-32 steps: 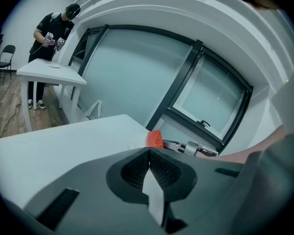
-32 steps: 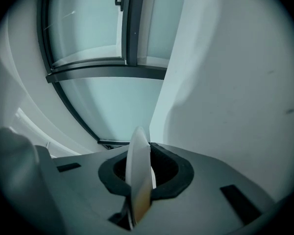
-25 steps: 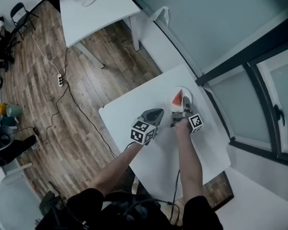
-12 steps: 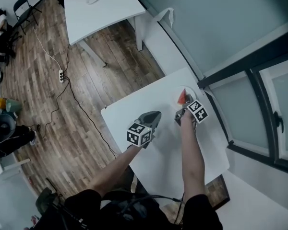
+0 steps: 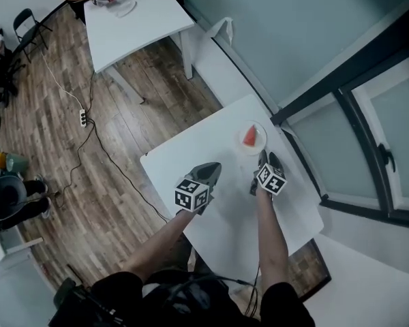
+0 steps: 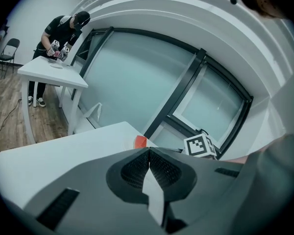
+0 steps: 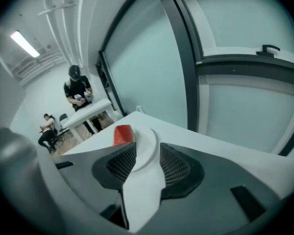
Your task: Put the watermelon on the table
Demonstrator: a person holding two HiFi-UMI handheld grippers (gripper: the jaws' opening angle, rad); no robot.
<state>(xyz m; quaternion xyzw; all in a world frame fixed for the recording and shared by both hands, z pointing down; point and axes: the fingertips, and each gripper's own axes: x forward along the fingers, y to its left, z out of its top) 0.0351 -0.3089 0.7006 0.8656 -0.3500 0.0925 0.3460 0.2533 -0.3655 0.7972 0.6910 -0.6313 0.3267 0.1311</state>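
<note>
a: where's the watermelon (image 5: 251,135)?
b: red wedge, lying on a small white plate (image 5: 260,146). plate sits at the far edge of the table (image 5: 191,157), window side.
a: right gripper (image 5: 268,158)?
b: jaws apart, they've just been opening. nothing pinched. in the right gripper view the plate and wedge show through the gap, ahead of the tips.
a: touching the plate?
b: looks just clear of the rim, but the head view is too small to be sure.
a: left gripper (image 5: 214,167)?
b: pads pressed together, empty. it's over the middle of the table, left of the plate and apart from it. its own view shows the wedge past the tips.
a: anything else?
b: second white table (image 5: 140,19) further back, a person (image 6: 63,31) standing at it.
</note>
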